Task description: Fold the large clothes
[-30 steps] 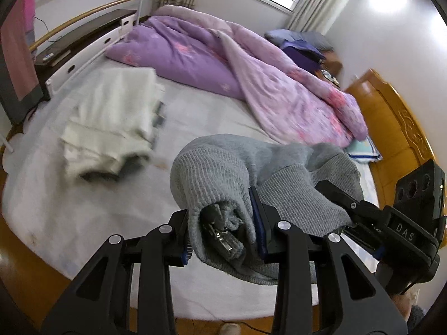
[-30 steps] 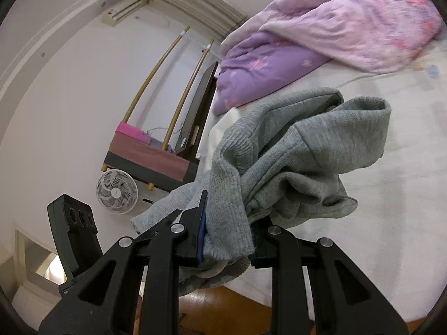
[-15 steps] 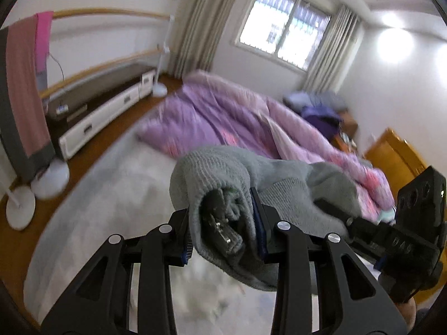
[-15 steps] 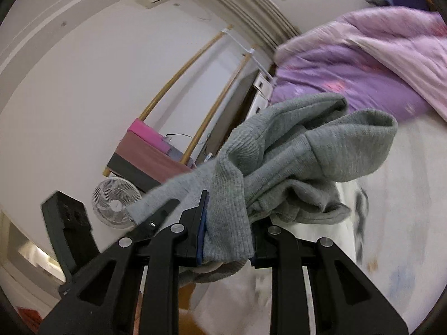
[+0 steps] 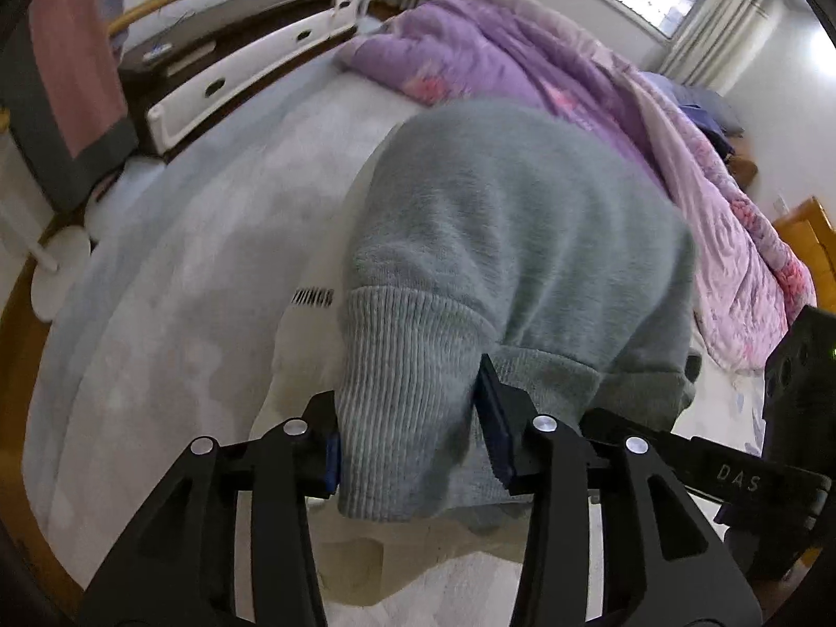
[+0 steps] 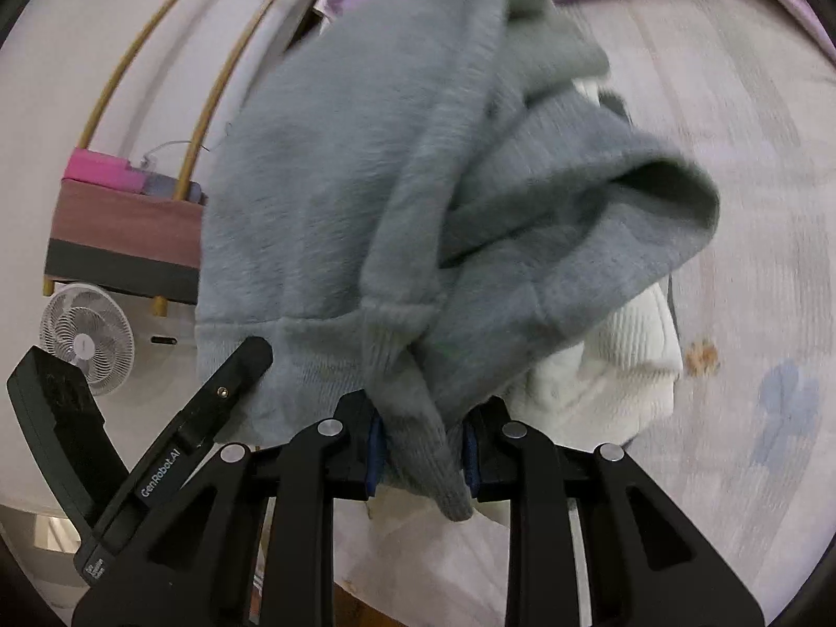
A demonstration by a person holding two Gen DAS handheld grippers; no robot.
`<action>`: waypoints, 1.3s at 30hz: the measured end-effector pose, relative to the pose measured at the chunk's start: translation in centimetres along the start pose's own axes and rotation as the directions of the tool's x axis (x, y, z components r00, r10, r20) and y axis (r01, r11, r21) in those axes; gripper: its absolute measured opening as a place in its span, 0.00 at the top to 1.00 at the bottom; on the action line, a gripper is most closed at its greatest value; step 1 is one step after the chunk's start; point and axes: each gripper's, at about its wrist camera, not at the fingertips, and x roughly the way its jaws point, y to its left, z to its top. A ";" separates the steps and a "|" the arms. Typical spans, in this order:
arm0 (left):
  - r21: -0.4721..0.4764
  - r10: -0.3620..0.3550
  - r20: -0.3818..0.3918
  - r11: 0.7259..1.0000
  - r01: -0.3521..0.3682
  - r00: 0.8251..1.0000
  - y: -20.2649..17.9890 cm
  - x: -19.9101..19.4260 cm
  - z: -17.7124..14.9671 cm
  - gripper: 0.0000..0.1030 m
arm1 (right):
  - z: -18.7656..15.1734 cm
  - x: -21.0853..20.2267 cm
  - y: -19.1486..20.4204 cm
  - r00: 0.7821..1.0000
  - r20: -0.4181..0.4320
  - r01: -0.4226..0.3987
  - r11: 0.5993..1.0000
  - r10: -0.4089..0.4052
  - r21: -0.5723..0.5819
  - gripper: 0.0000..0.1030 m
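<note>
A folded grey knit sweater [image 5: 522, 240] is held between both grippers above the bed. My left gripper [image 5: 413, 444] is shut on its ribbed hem. My right gripper [image 6: 423, 444] is shut on another bunched part of the sweater [image 6: 418, 183]. Under the sweater lies a stack of folded white clothes [image 6: 601, 371], with its edge showing in the left wrist view [image 5: 313, 366]. The right gripper's body shows at the right of the left wrist view [image 5: 784, 418], and the left gripper's body shows at the left of the right wrist view [image 6: 104, 444].
A purple and pink quilt [image 5: 575, 78] lies bunched at the far side of the bed [image 5: 183, 261]. A white low cabinet [image 5: 235, 68], a fan [image 6: 86, 345] and a rack with a pink towel [image 6: 120, 219] stand left of the bed. A wooden headboard [image 5: 815, 240] stands right.
Both grippers carried the grey sweater up and leftward, then down over the white folded stack. The sweater now hangs over that stack. Both grips stayed shut.
</note>
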 end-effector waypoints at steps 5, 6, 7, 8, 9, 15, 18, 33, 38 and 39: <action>0.022 0.104 -0.034 0.994 -0.104 0.994 -0.6 0.3 -1.1 0.31 | -0.1 0.7 0.7 0.994 -0.020 0.109 0.994 -0.109 -0.007 0.61; 0.025 0.118 -0.037 0.993 -0.117 0.992 -0.6 0.2 -1.2 0.27 | -0.1 0.6 0.9 0.989 -0.016 0.144 0.989 -0.145 -0.028 0.58; 0.031 0.139 -0.041 0.990 -0.138 0.989 -0.7 0.0 -1.3 0.20 | -0.5 0.2 0.9 0.986 -0.012 0.168 0.985 -0.169 -0.043 0.52; 0.040 0.173 -0.042 0.984 -0.171 0.984 -0.9 -0.2 -1.2 0.16 | -0.4 0.0 1.4 0.979 -0.001 0.204 0.977 -0.204 -0.069 0.48; 0.043 0.192 -0.041 0.981 -0.191 0.980 -1.0 -0.5 -1.2 0.16 | -0.3 0.0 2.2 0.975 0.009 0.220 0.971 -0.220 -0.088 0.48; 0.038 0.255 -0.049 0.967 -0.253 0.966 -1.8 -1.8 -1.0 0.13 | 0.3 -1.4 5.0 0.954 0.061 0.300 0.938 -0.294 -0.175 0.46; 0.044 0.281 -0.030 0.959 -0.280 0.959 -2.6 -3.2 -1.0 0.13 | 0.1 -3.1 5.8 0.941 0.120 0.336 0.919 -0.317 -0.205 0.38; 0.043 0.303 0.097 0.950 -0.309 0.948 -9.6 -13.3 -1.8 0.11 | -4.8 -16.5 6.9 0.934 0.289 0.295 0.907 -0.209 -0.300 0.23; 0.062 0.329 0.145 0.938 -0.340 0.933 -13.2 -17.2 -3.8 0.11 | -7.2 -22.6 7.2 0.921 0.350 0.295 0.890 -0.168 -0.348 0.16; 0.058 0.329 0.159 0.938 -0.341 0.931 -14.0 -18.2 -4.3 0.11 | -7.6 -23.5 7.1 0.920 0.357 0.291 0.889 -0.159 -0.354 0.15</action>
